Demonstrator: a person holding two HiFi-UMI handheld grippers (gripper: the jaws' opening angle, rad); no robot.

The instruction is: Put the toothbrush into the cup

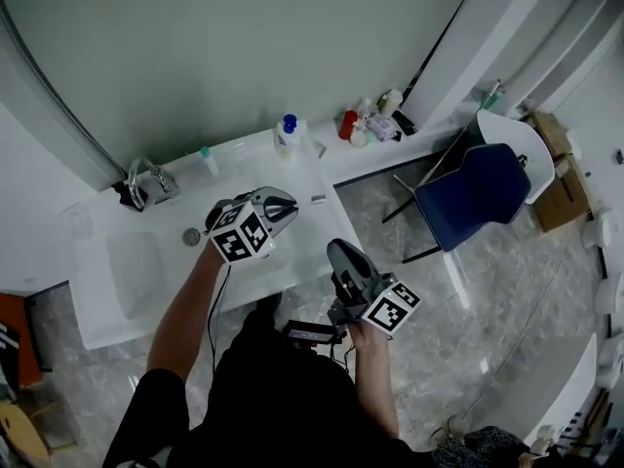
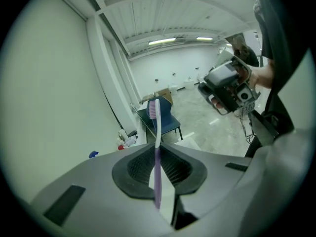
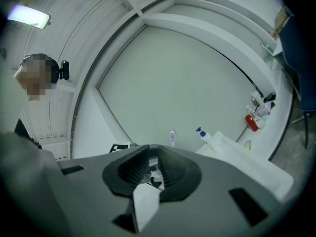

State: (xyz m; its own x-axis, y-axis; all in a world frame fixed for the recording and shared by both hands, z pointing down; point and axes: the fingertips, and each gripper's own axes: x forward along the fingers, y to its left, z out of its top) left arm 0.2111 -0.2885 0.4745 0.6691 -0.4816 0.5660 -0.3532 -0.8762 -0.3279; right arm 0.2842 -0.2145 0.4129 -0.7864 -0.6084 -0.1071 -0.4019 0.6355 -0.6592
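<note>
Left gripper (image 1: 278, 206) clamps the toothbrush (image 2: 157, 147), bristles toward twelve o'clock, above the counter (image 1: 249, 154). Right gripper (image 1: 343, 259), at its five o'clock, hangs slack, empty. Carrying step, I judge; next needs the cup, which I cannot spot.

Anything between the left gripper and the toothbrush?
Nothing. The toothbrush is clamped upright between the jaws of the left gripper, bristle head up. No cup can be made out in any view, so the path onward can't be judged.
</note>
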